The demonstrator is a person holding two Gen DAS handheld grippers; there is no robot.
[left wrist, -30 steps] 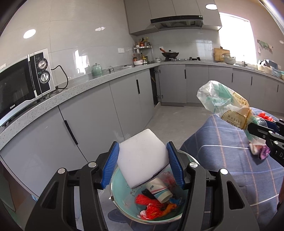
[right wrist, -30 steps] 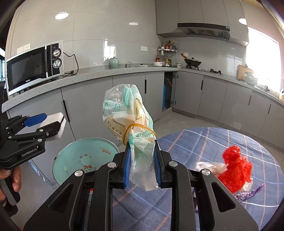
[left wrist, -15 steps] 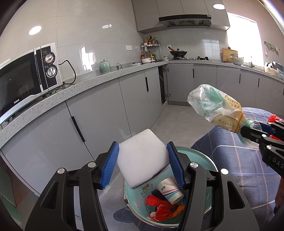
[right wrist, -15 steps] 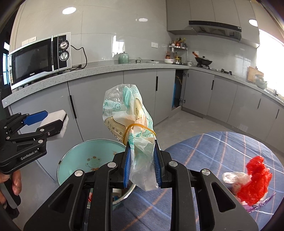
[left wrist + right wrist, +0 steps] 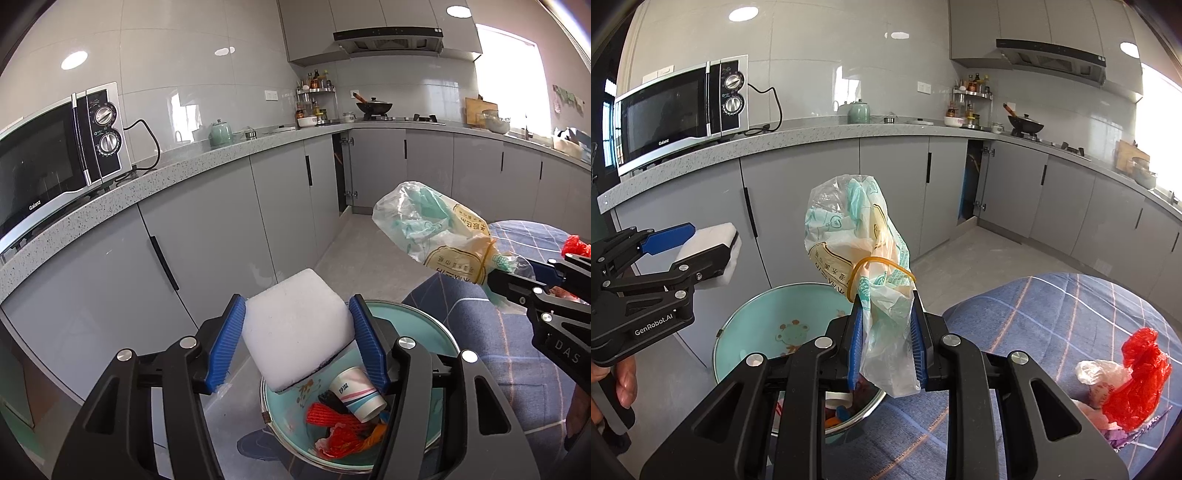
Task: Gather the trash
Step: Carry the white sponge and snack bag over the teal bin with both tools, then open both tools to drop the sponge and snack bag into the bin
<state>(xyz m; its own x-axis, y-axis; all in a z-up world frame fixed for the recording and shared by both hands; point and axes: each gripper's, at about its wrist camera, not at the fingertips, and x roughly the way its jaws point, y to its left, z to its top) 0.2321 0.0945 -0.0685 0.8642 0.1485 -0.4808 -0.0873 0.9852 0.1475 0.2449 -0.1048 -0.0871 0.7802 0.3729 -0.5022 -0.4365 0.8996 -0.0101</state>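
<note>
Both loads hang over the bin point(image 5: 424, 328): left gripper point(image 5: 297, 345) clamps sponge point(image 5: 295, 332), right gripper point(image 5: 886, 343) pinches bag point(image 5: 857, 236); next, release

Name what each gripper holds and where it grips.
Left gripper: white sponge, clamped by its two sides. Right gripper: plastic bag, pinched at its gathered neck below the rubber band.

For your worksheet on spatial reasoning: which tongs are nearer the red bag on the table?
Right. The right tongs, gripping a plastic bag, sit at the table edge, with the red bag to their right. The left tongs are beyond the bin.
</note>
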